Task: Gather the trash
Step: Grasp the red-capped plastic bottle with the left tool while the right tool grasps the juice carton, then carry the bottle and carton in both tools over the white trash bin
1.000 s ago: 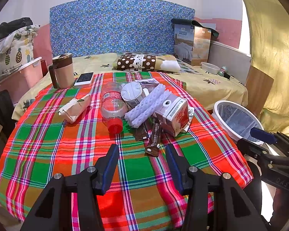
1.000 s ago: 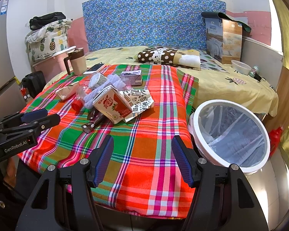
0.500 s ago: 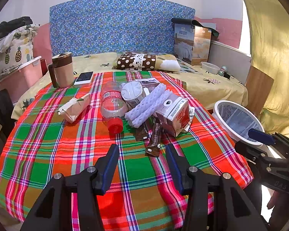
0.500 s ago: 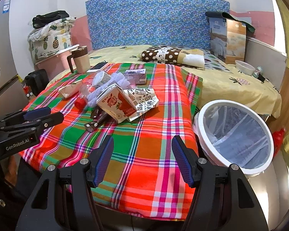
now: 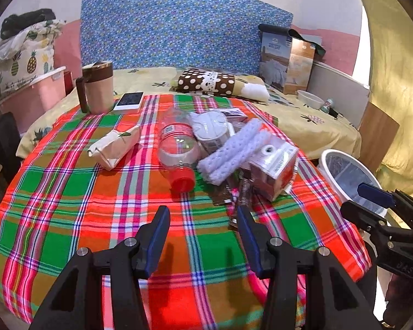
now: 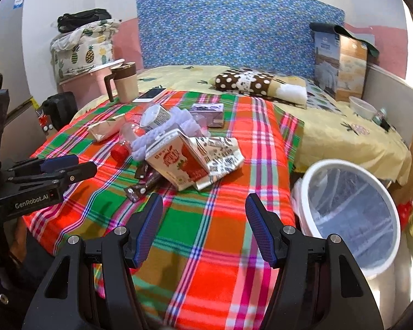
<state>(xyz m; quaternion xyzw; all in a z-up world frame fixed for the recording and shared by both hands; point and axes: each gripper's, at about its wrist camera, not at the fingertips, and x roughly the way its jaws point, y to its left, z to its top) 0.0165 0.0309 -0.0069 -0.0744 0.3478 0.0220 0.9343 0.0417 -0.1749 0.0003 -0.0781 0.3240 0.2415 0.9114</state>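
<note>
A heap of trash lies on the plaid cloth (image 5: pixel 68 192): a clear bottle with a red cap (image 5: pixel 179 151), a white foam sleeve (image 5: pixel 231 151), a red juice carton (image 5: pixel 272 165), brown wrappers (image 5: pixel 245 195), a lidded cup (image 5: pixel 212 132) and a folded paper packet (image 5: pixel 115 145). My left gripper (image 5: pixel 203 214) hovers open and empty just short of the bottle and wrappers. My right gripper (image 6: pixel 204 203) is open and empty in front of the juice carton (image 6: pixel 179 165) and a crumpled printed wrapper (image 6: pixel 220 154). The white lined bin (image 6: pixel 311 181) stands to its right, below the table edge.
A brown-lidded mug (image 5: pixel 96 90) and a phone (image 5: pixel 129 100) sit at the far left of the cloth. Behind are a bed with a spotted pillow (image 5: pixel 209 84), a cardboard box (image 5: pixel 289 63) and a pink storage tub (image 5: pixel 33 96). The right gripper shows at the left wrist view's right edge.
Both grippers have edged forward toward the trash heap, which now looks larger in both views. Their jaws stay open and nothing has been picked up.
</note>
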